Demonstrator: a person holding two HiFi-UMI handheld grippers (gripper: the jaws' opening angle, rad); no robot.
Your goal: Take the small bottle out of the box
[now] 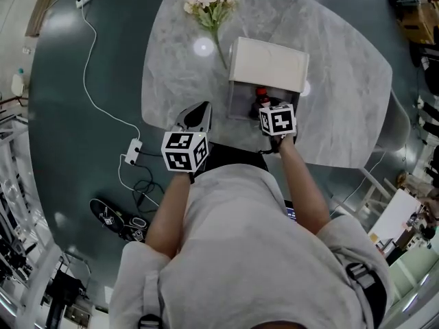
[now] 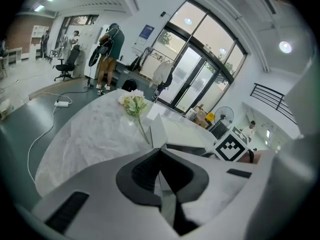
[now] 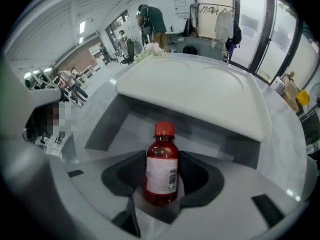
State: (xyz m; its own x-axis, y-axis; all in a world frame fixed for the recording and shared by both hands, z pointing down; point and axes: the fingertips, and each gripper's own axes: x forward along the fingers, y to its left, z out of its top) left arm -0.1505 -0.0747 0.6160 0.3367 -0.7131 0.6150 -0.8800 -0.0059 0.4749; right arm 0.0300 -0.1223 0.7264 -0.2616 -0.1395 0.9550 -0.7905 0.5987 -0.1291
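The small bottle point(image 3: 162, 176), red liquid with a red cap and a white label, stands upright on the floor of the open box point(image 3: 112, 121). My right gripper point(image 3: 162, 159) reaches into the box, and its dark pads point(image 3: 122, 176) flank the bottle closely on both sides without clearly squeezing it. In the head view the bottle point(image 1: 260, 100) shows just beyond the right gripper point(image 1: 266, 110), under the raised white lid point(image 1: 267, 60). My left gripper point(image 1: 199, 114) hovers at the box's left side, shut point(image 2: 160, 151) with nothing in it.
A bunch of pale flowers point(image 1: 210, 5) lies on the marble table point(image 1: 336, 101) behind and left of the box. A white cable with a power strip point(image 1: 132, 151) trails over the dark floor at left. People stand far back in the room point(image 2: 107, 54).
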